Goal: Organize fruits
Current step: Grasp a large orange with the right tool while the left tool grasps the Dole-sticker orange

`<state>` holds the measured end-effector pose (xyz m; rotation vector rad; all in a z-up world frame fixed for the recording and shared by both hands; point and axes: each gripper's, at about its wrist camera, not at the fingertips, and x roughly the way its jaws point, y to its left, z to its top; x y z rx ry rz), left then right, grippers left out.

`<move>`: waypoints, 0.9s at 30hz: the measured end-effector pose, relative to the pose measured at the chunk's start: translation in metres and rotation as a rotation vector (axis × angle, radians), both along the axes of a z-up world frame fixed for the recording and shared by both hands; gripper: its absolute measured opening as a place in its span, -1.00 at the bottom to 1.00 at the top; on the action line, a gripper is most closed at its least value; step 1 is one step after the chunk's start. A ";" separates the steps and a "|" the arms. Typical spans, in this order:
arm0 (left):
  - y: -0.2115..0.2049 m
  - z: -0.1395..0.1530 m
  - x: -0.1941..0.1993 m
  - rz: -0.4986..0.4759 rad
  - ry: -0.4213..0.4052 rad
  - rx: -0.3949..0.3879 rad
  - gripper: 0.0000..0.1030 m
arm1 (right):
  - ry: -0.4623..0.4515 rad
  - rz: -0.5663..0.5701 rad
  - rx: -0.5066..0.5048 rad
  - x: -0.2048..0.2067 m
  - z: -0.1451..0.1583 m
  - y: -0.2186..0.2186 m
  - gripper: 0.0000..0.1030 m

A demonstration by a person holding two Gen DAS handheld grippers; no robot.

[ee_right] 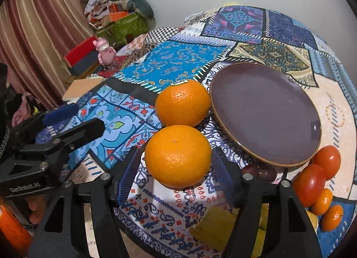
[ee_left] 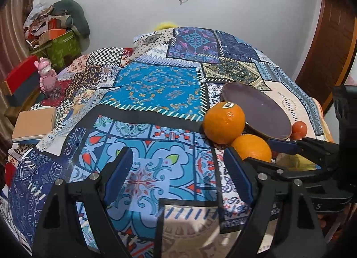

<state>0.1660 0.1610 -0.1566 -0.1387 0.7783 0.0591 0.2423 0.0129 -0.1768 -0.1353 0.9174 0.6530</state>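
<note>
Two oranges lie on the patterned cloth left of a purple plate [ee_right: 265, 115]. The near orange [ee_right: 178, 155] sits between the fingers of my open right gripper [ee_right: 176, 175]; I cannot tell if the pads touch it. The far orange [ee_right: 183, 103] carries a sticker and touches the plate's rim. Two red tomatoes [ee_right: 310, 184] and small mandarins [ee_right: 322, 201] lie right of the plate. My left gripper [ee_left: 176, 173] is open and empty over the cloth, left of both oranges [ee_left: 224, 122]; it also shows in the right wrist view [ee_right: 73, 122]. The plate [ee_left: 258, 110] holds nothing.
A yellow fruit or sponge [ee_right: 214, 228] lies under my right gripper. A dark round fruit [ee_right: 261, 172] sits under the plate's near rim. A tan book [ee_left: 33, 125] and a pink figurine [ee_left: 45, 75] stand at the left. Boxes [ee_left: 55, 44] pile against the wall.
</note>
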 end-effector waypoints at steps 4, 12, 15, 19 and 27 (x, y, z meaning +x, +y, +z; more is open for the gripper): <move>0.007 -0.002 0.001 0.007 0.005 -0.017 0.62 | -0.005 0.010 -0.046 0.001 -0.004 0.007 0.41; 0.008 -0.004 -0.001 0.007 0.013 -0.025 0.62 | 0.071 -0.009 -0.060 0.014 -0.019 0.011 0.27; 0.005 -0.004 0.000 0.004 0.025 -0.013 0.62 | 0.069 -0.005 -0.044 0.012 -0.018 0.008 0.25; 0.000 0.002 -0.001 -0.005 0.020 -0.001 0.63 | 0.051 0.016 -0.009 0.003 -0.007 0.003 0.24; -0.010 0.014 0.012 -0.013 0.015 -0.027 0.64 | -0.038 -0.021 0.039 -0.001 0.027 -0.029 0.23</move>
